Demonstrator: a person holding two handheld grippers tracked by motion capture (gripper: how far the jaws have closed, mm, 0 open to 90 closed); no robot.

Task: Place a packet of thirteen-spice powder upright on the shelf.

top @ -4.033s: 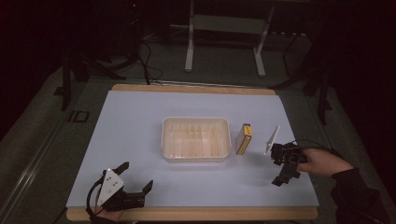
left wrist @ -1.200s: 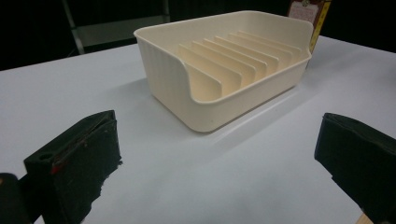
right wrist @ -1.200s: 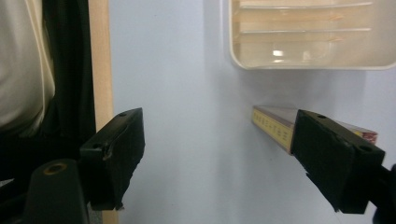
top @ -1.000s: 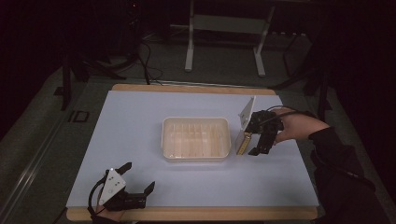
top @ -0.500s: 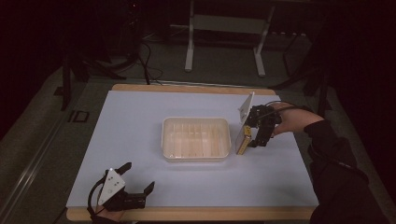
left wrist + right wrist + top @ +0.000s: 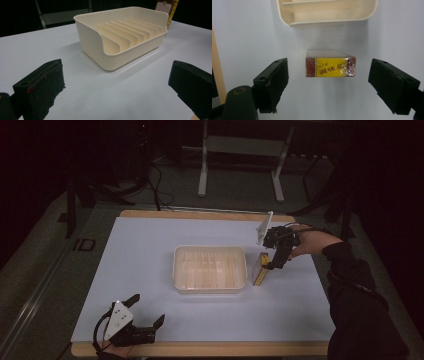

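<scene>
Right gripper (image 6: 274, 265) hangs over the small yellow-and-maroon box (image 6: 330, 66), jaws spread wide to either side of it and having just been opening a bit more; pads clear of the box on both sides, nothing clamped yet. Box lies on the white tabletop (image 6: 150, 265) just beside the right end wall of the cream slotted tray (image 6: 210, 269), long side parallel to that wall; I can't tell from the high view whether it touches the tray. Main risk as I see it: the tray-side pad has little room between box and tray wall. If the descent is off, that pad could land on the tray rim or on top of the box, or shove the box sideways instead of straddling it. The wrapper looks glossy, so a shallow or off-centre pinch may let the box slip or twist when lifted. Closing across the long axis rather than the narrow width would probably not fit the jaw span. If the box is meant for a tray slot, the dividers look narrow, so a tilted box would likely jam on a divider edge. Left gripper (image 6: 137, 330) rests at the near edge of the table, well apart from the tray, jaws wide apart and empty, not in the way. Tray slots look empty. Nothing else on the tabletop; cables and stand legs sit on the floor beyond the far edge, clear of the work.
</scene>
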